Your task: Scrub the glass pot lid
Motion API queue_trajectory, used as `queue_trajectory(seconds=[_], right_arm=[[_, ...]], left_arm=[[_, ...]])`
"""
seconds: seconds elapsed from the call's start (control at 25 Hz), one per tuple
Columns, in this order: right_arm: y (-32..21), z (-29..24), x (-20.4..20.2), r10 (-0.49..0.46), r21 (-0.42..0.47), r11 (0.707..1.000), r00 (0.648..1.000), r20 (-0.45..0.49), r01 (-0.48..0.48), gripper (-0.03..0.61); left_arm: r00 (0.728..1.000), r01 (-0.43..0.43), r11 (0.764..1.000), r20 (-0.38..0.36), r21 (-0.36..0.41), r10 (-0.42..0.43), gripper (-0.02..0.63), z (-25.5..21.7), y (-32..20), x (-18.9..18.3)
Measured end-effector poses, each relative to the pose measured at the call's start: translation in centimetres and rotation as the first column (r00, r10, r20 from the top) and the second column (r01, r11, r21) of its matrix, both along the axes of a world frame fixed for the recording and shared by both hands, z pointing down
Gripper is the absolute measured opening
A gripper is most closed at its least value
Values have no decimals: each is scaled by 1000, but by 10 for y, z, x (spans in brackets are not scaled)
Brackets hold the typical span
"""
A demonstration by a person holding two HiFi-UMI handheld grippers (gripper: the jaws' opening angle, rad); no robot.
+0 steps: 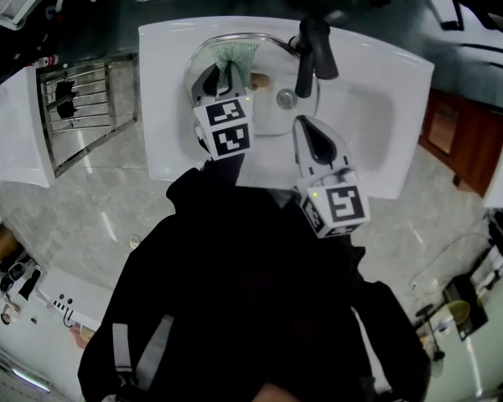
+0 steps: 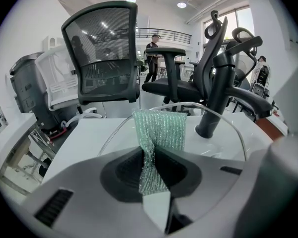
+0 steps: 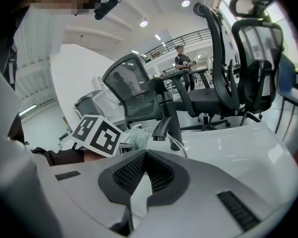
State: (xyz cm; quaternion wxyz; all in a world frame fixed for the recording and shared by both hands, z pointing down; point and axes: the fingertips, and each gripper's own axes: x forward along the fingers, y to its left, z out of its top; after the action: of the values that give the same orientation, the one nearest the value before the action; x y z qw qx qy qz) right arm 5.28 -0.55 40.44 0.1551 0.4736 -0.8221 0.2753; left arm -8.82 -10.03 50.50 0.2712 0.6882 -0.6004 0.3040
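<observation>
A white sink (image 1: pixel 377 99) is sitting in a bright room, with black mesh office chairs (image 2: pixel 109 58) standing behind it. A round clear glass pot lid (image 1: pixel 201 61) is standing up in the sink bowl, just left of the tall black tap (image 1: pixel 314 53). The left gripper (image 1: pixel 222 78) is pinching a sparkly green scrub cloth (image 2: pixel 159 133) tight, right in front of the lid. The right gripper (image 1: pixel 312 132) is hovering nearby, its jaws pressed together on nothing.

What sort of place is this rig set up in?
Likely an open office or lab hall, not a home kitchen: a white sink with a black tap stands among mesh office chairs, with a railed balcony behind.
</observation>
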Motion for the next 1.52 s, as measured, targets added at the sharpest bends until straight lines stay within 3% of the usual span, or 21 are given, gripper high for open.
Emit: queue_trajectory(seconds=[1.52], right_arm=[[4, 0, 10, 34, -9, 999, 999, 9, -34, 3]], left_arm=[[998, -58, 998, -26, 2, 58, 55, -5, 0, 37]])
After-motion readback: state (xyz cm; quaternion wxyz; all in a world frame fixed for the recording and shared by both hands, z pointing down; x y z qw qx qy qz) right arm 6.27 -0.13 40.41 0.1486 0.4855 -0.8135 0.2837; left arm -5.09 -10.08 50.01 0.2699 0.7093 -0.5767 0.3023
